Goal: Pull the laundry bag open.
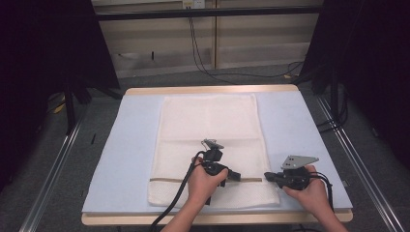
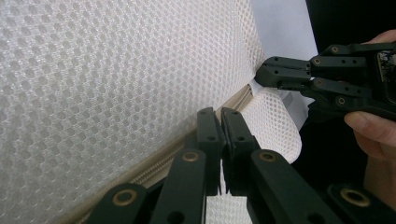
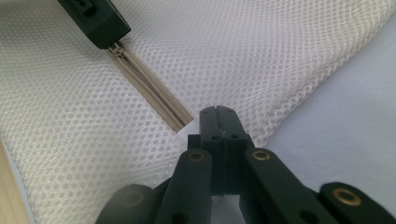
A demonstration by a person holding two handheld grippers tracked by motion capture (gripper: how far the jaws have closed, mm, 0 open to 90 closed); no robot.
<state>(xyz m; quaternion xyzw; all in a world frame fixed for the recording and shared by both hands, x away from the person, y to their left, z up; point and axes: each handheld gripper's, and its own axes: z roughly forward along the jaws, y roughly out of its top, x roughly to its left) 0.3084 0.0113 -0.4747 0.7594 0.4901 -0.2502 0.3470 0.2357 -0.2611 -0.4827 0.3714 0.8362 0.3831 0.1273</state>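
White mesh bag (image 1: pixel 209 140) — flat on the table, beige zipper (image 3: pixel 152 95) closed.

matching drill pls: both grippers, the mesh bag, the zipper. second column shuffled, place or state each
Things:
1. left gripper
2. right gripper
3. white mesh laundry bag
4. beige zipper

Places or states:
A. lies flat on the pale blue table cover
B. jaws shut at the bag's right edge, by the zipper's end
C. runs across the bag near its near end
D. jaws shut on the zipper line, further in over the bag

Pairs: 1-D, 2-B, 3-A, 4-C
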